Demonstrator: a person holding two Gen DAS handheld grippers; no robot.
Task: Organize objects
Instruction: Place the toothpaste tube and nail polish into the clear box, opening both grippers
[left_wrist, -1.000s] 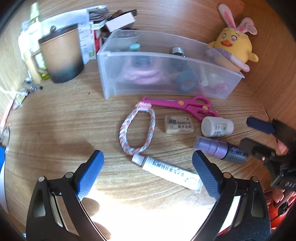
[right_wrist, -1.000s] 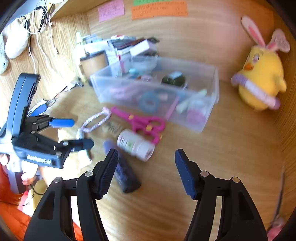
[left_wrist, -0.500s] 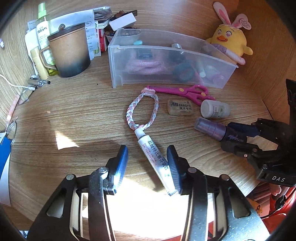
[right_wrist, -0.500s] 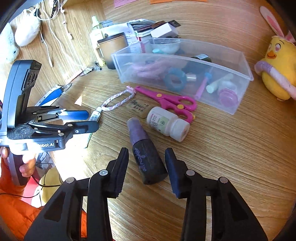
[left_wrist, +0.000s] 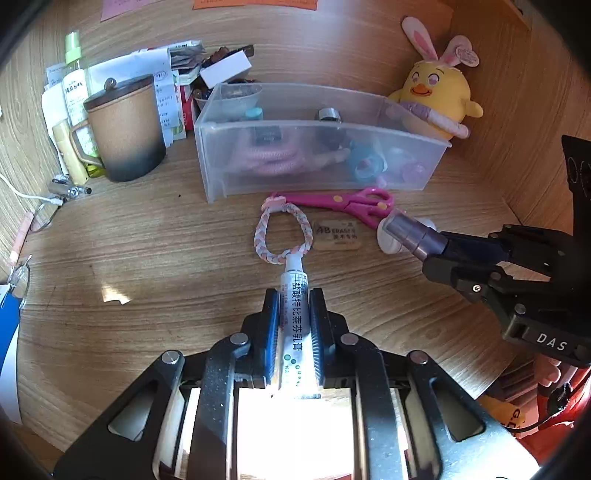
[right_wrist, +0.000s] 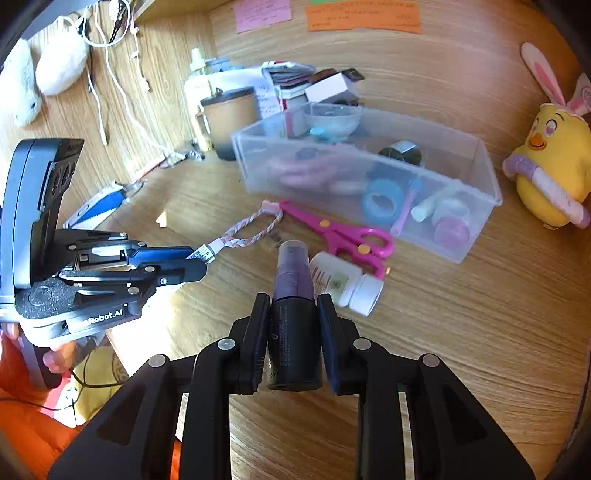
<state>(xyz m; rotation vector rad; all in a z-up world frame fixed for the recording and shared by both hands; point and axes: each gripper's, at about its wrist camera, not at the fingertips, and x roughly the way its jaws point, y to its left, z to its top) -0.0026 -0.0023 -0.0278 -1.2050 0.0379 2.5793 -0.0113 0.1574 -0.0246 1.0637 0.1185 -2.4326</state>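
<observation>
Now left tongs (left_wrist: 293, 321) clamped on white ointment tube (left_wrist: 293, 317), right tongs (right_wrist: 294, 325) clamped on purple-capped bottle (right_wrist: 293, 314)

Left wrist view: bare desk (left_wrist: 129, 258) spans centre-left of frame, passable. Upper centre is blocked by the clear bin (left_wrist: 314, 173); the mug (left_wrist: 125, 129) and papers crowd the upper left. Scissors (left_wrist: 343, 203), braided loop (left_wrist: 282, 236) and eraser (left_wrist: 337, 233) lie just before the bin. The plush chick (left_wrist: 439, 96) fills the upper right corner. Right wrist view: open wood (right_wrist: 480, 314) lies lower right.
</observation>
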